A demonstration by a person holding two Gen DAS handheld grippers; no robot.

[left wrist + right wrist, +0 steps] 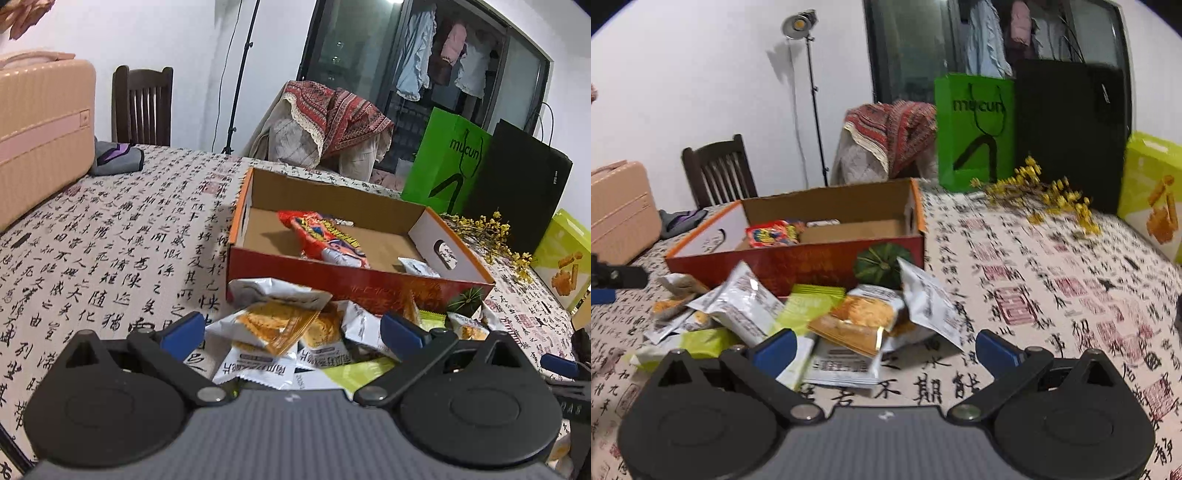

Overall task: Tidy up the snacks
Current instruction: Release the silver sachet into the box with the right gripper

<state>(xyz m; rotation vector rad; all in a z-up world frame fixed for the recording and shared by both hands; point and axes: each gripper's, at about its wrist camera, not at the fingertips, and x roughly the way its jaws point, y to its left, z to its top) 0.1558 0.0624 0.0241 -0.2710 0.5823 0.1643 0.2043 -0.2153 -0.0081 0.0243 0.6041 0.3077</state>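
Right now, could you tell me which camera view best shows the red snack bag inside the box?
The left wrist view: it looks down on the red snack bag nearly whole. The right wrist view shows only its top above the box wall.

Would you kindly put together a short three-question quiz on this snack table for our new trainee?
1. True or false: the open orange cardboard box already holds a red snack packet.
2. Where does the heap of white and orange snack sachets lie? A) inside the box B) on the calligraphy-print tablecloth in front of the box C) on the dark wooden chair
3. Fill in: both the left gripper and the right gripper are ____ and hold nothing.

Key: 1 true; 2 B; 3 open.
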